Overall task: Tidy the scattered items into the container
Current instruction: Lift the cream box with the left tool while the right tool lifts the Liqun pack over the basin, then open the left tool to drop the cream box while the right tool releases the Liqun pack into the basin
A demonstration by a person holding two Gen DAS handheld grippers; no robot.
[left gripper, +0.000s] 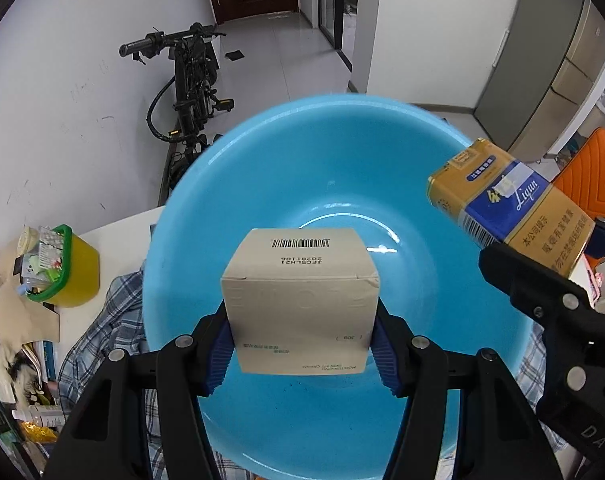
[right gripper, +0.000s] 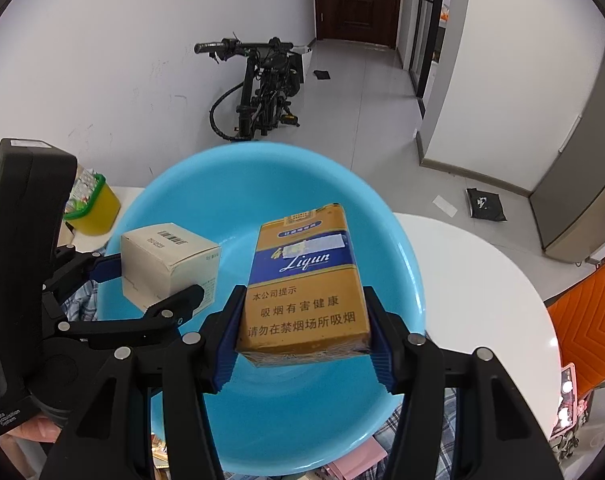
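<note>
- Basin (left gripper: 262, 168), blue plastic, the container: sits on a cluttered table over a plaid cloth (left gripper: 102, 320); its interior looks bare in both views.
- Cream box (left gripper: 302, 304), pale card, barcode end forward: pinched on two side faces by the left gripper (left gripper: 302, 356), hanging over the basin's middle.
- Cigarette pack (right gripper: 306, 284), gold and blue: clamped across its lower end by the right gripper (right gripper: 302, 356), over the basin's right half.
- Risk, collision: both loads hang close together; a sideways drift could knock pack against box and twist either in its pads.
- Risk, bounce: let go from this height, either carton may skid up the sloped wall and out over the rim.
- Risk, slip: the pack is gripped only near its base, so it may pivot.
</note>
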